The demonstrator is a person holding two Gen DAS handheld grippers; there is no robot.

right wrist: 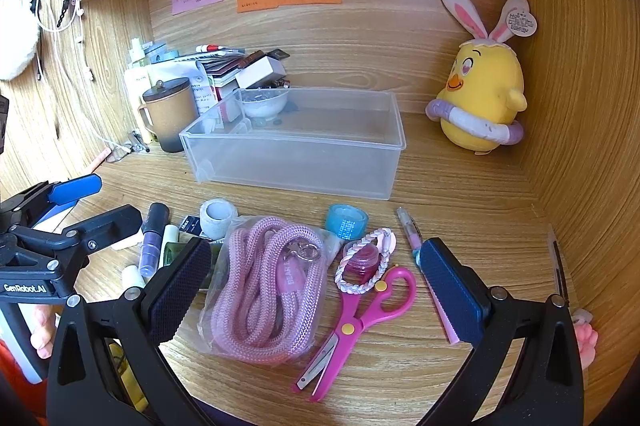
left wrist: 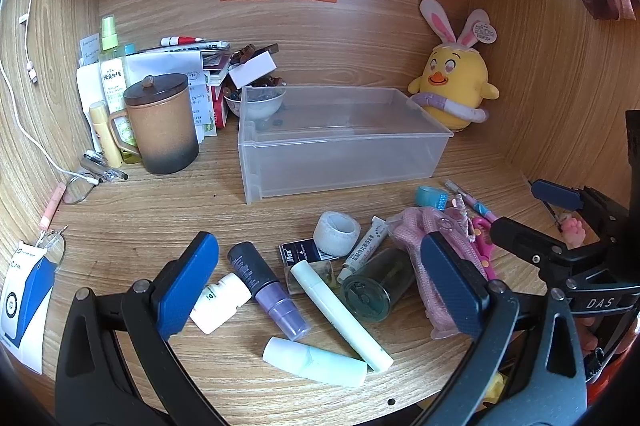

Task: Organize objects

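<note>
Blue-padded and spread wide, the left gripper (left wrist: 320,278) and right gripper (right wrist: 316,290) both hover empty over the desk clutter. Nearest lie the mint tubes (left wrist: 338,310), purple bottle (left wrist: 266,288), bagged pink rope (right wrist: 266,286) and pink scissors (right wrist: 356,322); just beyond, the tape rolls (right wrist: 347,220). Farther back the clear plastic bin (left wrist: 340,137) looks empty, so sorting seems not yet begun, with everything left to do.
</note>
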